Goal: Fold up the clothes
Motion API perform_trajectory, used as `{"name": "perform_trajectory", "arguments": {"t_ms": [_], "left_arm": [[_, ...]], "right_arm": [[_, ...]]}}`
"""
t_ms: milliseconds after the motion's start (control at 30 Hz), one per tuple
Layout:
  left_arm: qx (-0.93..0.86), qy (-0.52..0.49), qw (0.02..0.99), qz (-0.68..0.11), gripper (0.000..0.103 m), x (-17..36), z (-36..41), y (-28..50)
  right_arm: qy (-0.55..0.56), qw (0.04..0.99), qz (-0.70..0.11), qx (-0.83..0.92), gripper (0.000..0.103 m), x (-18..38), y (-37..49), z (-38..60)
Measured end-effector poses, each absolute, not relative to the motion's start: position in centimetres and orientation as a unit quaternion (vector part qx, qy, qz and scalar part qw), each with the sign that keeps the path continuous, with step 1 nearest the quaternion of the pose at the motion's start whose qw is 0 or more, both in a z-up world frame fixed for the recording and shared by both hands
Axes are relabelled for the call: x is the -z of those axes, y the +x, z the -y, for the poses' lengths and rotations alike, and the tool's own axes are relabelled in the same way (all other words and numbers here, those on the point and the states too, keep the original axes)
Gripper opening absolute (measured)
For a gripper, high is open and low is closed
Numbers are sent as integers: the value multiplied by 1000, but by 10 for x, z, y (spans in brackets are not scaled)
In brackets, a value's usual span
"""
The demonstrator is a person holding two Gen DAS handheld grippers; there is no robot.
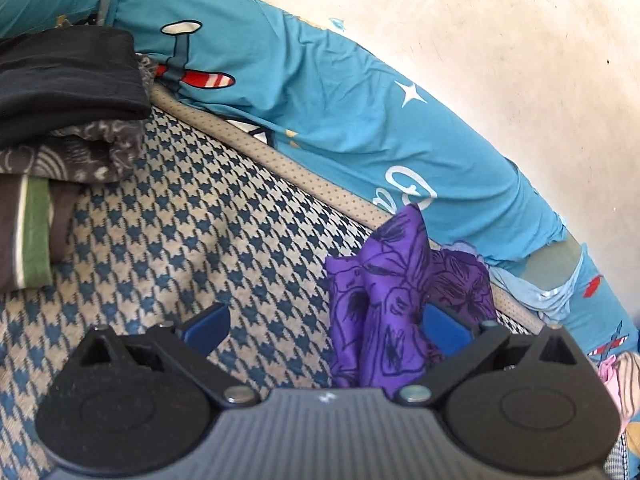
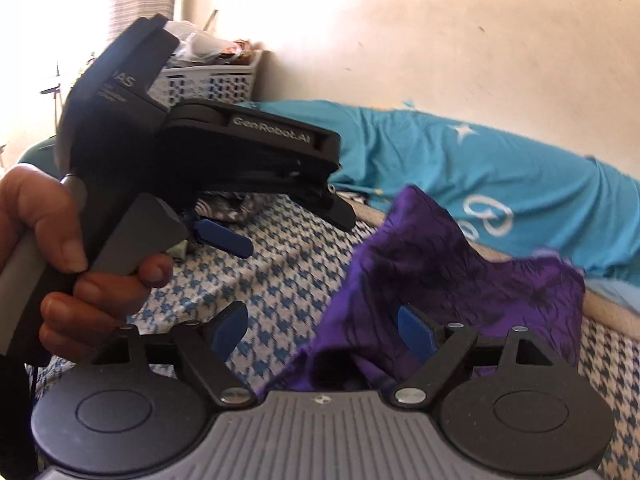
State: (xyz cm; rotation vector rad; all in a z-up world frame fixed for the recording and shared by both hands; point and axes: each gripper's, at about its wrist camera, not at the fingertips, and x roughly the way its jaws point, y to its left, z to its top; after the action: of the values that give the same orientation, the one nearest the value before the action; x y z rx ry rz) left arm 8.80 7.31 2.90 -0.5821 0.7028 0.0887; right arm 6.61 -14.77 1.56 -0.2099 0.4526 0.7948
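Purple cloth (image 1: 394, 292), printed with dark line flowers, lies bunched on the houndstooth mattress (image 1: 200, 220), at about 4 o'clock in the left wrist view, against the beige piped edge (image 1: 280, 156). Thin, soft and light by the look of its sharp creases; likely a bit slippery. It should collapse when lifted, so take it at a corner or hem, not mid-bunch.

Left gripper (image 1: 324, 328): jaws spread wide, holding nothing; its right blue pad touches or sits just beside the cloth. Right gripper (image 2: 324, 334): jaws also wide apart, cloth draped over the right finger and into the gap, not pinched. A hand (image 2: 60, 248) holds the left tool at 9 o'clock in the right wrist view.

Folded stack (image 1: 68, 92) of dark garments at 10 o'clock, well apart from the cloth. Teal printed bedding (image 1: 320, 92) is heaped along the off-white wall (image 1: 500, 40). White laundry basket (image 2: 216, 80) at 11 o'clock in the right wrist view, bright window beside it.
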Motion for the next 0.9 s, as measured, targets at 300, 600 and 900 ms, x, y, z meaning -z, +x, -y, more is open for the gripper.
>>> {"name": "perform_trajectory", "arguments": {"t_ms": [300, 600, 900], "left_arm": [[-23, -289, 890, -351, 103, -23, -64, 112], [-36, -293, 881, -371, 103, -14, -67, 116], [-106, -301, 854, -411, 103, 4, -86, 116]], "right_arm": [[-56, 889, -267, -368, 47, 0, 88, 147], [-225, 926, -160, -257, 22, -14, 56, 130], [-307, 881, -174, -316, 32, 8, 42, 107]]}}
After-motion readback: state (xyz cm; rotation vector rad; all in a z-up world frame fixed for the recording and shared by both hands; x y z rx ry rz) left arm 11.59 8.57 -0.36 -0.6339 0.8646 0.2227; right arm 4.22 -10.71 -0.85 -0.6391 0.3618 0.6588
